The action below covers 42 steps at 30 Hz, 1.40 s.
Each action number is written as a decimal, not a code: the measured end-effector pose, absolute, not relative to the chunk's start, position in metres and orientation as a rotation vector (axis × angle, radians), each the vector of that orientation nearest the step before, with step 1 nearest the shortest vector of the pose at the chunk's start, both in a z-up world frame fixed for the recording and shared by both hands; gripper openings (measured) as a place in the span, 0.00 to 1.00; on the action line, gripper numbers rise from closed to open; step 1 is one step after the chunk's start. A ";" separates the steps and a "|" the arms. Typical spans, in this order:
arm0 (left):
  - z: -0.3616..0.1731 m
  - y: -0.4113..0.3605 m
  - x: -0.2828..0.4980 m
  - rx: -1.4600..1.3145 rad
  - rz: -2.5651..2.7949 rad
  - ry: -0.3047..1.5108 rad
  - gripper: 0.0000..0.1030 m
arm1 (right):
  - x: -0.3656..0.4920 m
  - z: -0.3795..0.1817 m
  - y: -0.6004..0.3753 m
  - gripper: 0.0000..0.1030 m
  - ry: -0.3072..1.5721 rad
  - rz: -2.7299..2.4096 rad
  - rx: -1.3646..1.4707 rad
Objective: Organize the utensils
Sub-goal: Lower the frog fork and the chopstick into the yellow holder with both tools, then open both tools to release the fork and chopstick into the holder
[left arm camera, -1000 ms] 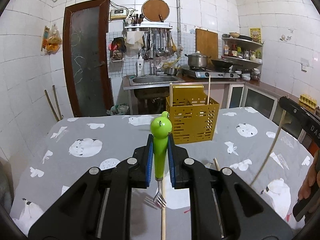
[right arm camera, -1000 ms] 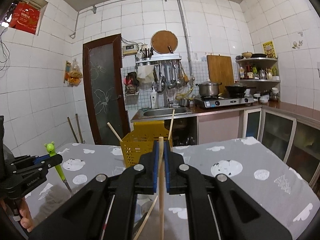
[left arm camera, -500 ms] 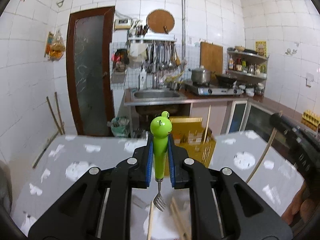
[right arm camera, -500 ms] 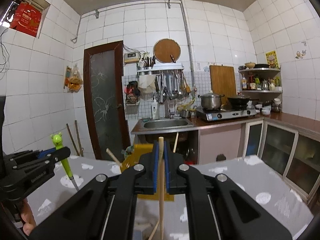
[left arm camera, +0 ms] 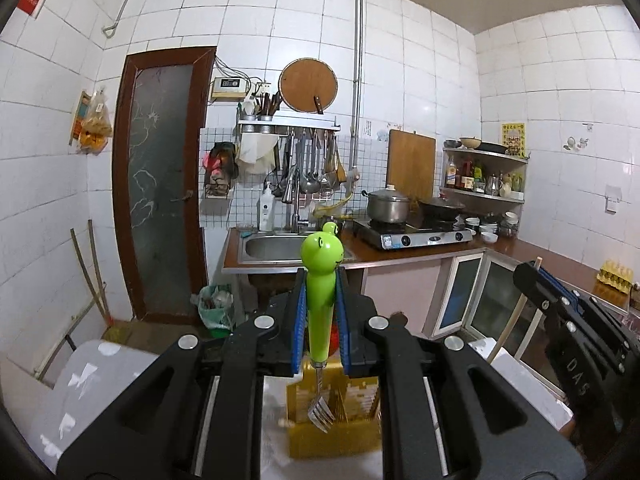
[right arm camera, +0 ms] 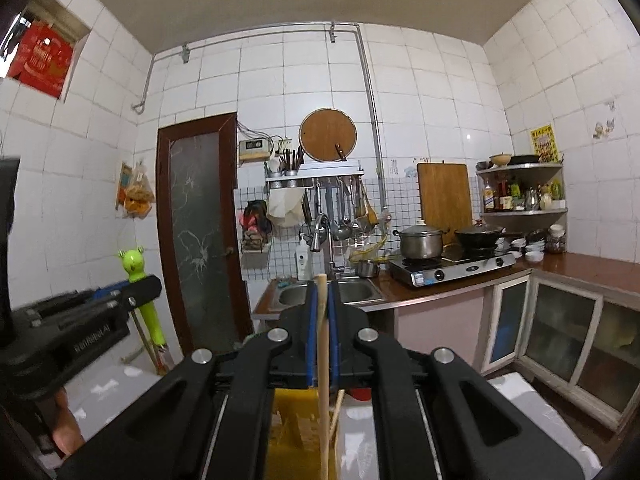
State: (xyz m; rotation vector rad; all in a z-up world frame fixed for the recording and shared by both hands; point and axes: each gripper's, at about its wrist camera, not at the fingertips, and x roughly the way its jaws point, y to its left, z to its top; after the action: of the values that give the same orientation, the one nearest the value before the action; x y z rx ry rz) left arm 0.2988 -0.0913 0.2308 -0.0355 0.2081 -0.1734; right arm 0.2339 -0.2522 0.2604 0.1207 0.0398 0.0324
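Seen along the left gripper point(left arm camera: 321, 320), its two blue-padded jaws are pinched on the green plastic handle of a small fork with a frog-head top point(left arm camera: 320, 280); the fork hangs upright, frog head above the jaws, its steel tines pointing down just over the yellow slotted plastic utensil basket point(left arm camera: 334, 432), which sits low between the black gripper arms on the grey patterned tablecloth point(left arm camera: 92, 380). At the right edge of this view the right gripper point(left arm camera: 536, 276) comes in from the side, with a pale wooden chopstick point(left arm camera: 512, 320) slanting down from its tip. Beyond them stand the steel sink point(left arm camera: 280, 246), a lidded steel pot point(left arm camera: 388, 204) on the gas hob, and a round wooden board point(left arm camera: 308, 85) hung on the white tiled wall. Seen along the right gripper point(right arm camera: 322, 328), its jaws are pressed together on the chopstick point(right arm camera: 322, 360), which stands upright, its blunt end poking above the pads and its length running down in front of the yellow basket point(right arm camera: 296, 432) directly below; a second stick leans in the basket just beside it. At the left of this view the left gripper point(right arm camera: 138, 296) shows in profile, the frog-head fork point(right arm camera: 140, 280) clamped in it and tilted slightly, with a hand point(right arm camera: 66, 428) underneath.
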 end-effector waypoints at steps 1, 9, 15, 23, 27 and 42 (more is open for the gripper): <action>0.229 -0.094 0.309 -0.027 -0.172 0.210 0.12 | 0.242 0.261 -0.255 0.05 0.040 0.030 0.127; 0.191 -0.103 0.363 -0.003 -0.159 0.268 0.12 | 0.297 0.240 -0.262 0.05 0.050 0.022 0.163; 0.154 -0.106 0.394 0.013 -0.162 0.325 0.12 | 0.323 0.214 -0.260 0.05 0.064 0.037 0.169; 0.108 -0.102 0.413 0.049 -0.168 0.428 0.12 | 0.348 0.166 -0.256 0.06 0.200 0.058 0.161; 0.105 -0.096 0.405 0.055 -0.169 0.457 0.18 | 0.346 0.153 -0.256 0.07 0.256 0.061 0.152; 0.173 -0.002 0.261 -0.010 -0.084 0.322 0.92 | 0.229 0.182 -0.272 0.64 0.282 -0.047 0.115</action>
State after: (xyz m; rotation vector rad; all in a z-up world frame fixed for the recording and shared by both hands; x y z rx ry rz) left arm 0.2612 -0.0020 0.1729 -0.0098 0.3217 -0.0839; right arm 0.2286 -0.2724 0.1816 0.1154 0.2819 -0.0475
